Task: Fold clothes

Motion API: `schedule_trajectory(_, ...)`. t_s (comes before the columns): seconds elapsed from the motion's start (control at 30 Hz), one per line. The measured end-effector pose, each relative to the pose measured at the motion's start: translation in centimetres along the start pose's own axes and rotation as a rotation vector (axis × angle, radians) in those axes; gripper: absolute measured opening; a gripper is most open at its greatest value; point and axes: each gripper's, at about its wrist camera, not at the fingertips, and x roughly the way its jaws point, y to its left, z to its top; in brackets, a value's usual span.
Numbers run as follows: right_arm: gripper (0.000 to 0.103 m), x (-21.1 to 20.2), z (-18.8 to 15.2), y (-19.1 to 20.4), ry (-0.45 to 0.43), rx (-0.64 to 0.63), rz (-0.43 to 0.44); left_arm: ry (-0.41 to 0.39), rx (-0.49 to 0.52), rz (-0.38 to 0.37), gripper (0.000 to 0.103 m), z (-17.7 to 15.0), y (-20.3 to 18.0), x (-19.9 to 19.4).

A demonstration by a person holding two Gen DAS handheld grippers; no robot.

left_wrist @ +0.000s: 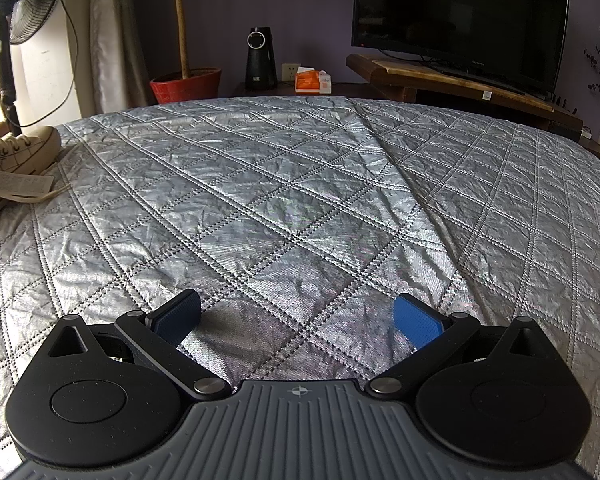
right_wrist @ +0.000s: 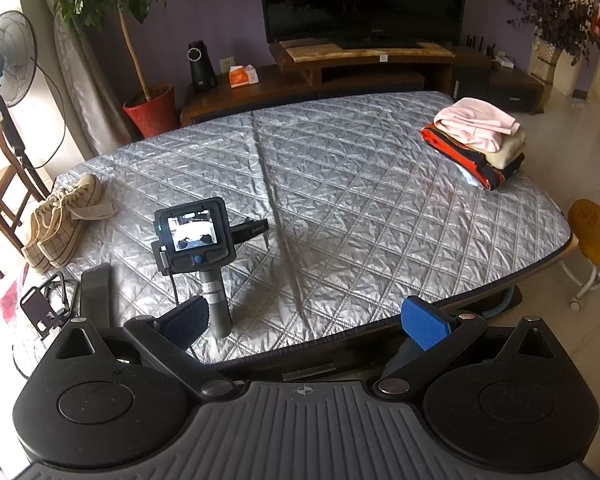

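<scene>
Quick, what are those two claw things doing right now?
Left gripper: open, holding nothing, over the bed cover.
Right gripper: open, holding nothing.

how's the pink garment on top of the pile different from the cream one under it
The pink garment lies on top of the stack, loosely folded, with rumpled edges; the cream garment sits beneath it as a tighter, thicker-looking block. Pink covers most of the pile; cream shows only at the near edge. Both rest at the silver quilted surface's far right corner.

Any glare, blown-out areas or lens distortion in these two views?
Left wrist: window at left blown out, quilt sheen patchy, its far edge bowed by the fisheye, TV dark. Right wrist: left edge overexposed behind the fan, floor washed pale, quilt's edges curved; clothes pile sharp.
</scene>
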Motion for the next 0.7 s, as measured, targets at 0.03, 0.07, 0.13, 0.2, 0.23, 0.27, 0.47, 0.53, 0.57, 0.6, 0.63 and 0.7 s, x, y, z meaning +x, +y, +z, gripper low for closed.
schedule_trajectory(0.03, 0.103, 0.1, 0.0, 0.0, 0.002, 0.000, 0.000, 0.000, 0.000, 0.000, 0.103, 0.0, 0.0, 0.0)
schedule_trajectory(0.07, 0.103, 0.1, 0.0, 0.0, 0.003, 0.000, 0.000, 0.000, 0.000, 0.000, 0.103, 0.0, 0.0, 0.0)
schedule_trajectory(0.13, 0.103, 0.3, 0.0, 0.0, 0.006, 0.000, -0.001, 0.000, 0.000, 0.000, 0.103, 0.0, 0.0, 0.0)
schedule_trajectory(0.2, 0.103, 0.4, -0.1, 0.0, 0.009, 0.000, -0.003, 0.000, 0.000, 0.000, 0.103, 0.0, 0.0, 0.0)
schedule_trajectory(0.23, 0.103, 0.5, -0.1, 0.0, 0.010, 0.000, -0.002, 0.000, 0.000, 0.000, 0.103, 0.0, 0.0, 0.0)
schedule_trajectory(0.27, 0.103, 0.5, -0.1, 0.0, 0.011, 0.000, -0.002, 0.000, 0.000, 0.000, 0.103, 0.0, 0.0, 0.0)
schedule_trajectory(0.47, 0.103, 0.9, -0.1, 0.0, 0.020, -0.001, -0.003, 0.000, 0.000, 0.000, 0.103, 0.0, 0.0, 0.0)
schedule_trajectory(0.53, 0.103, 1.0, -0.2, 0.0, 0.023, -0.001, -0.003, 0.000, 0.000, 0.000, 0.103, 0.0, 0.0, 0.0)
schedule_trajectory(0.57, 0.103, 1.1, -0.2, 0.0, 0.024, 0.000, -0.003, 0.000, 0.000, 0.000, 0.103, 0.0, 0.0, 0.0)
schedule_trajectory(0.6, 0.103, 1.2, -0.2, 0.0, 0.026, 0.000, -0.003, 0.000, 0.000, 0.000, 0.103, 0.0, 0.0, 0.0)
schedule_trajectory(0.63, 0.103, 1.2, -0.2, 0.0, 0.027, 0.000, -0.004, 0.000, 0.000, 0.000, 0.103, 0.0, 0.0, 0.0)
schedule_trajectory(0.7, 0.103, 1.4, -0.2, -0.1, 0.030, 0.002, -0.004, 0.000, 0.000, 0.000, 0.103, 0.0, 0.0, 0.0)
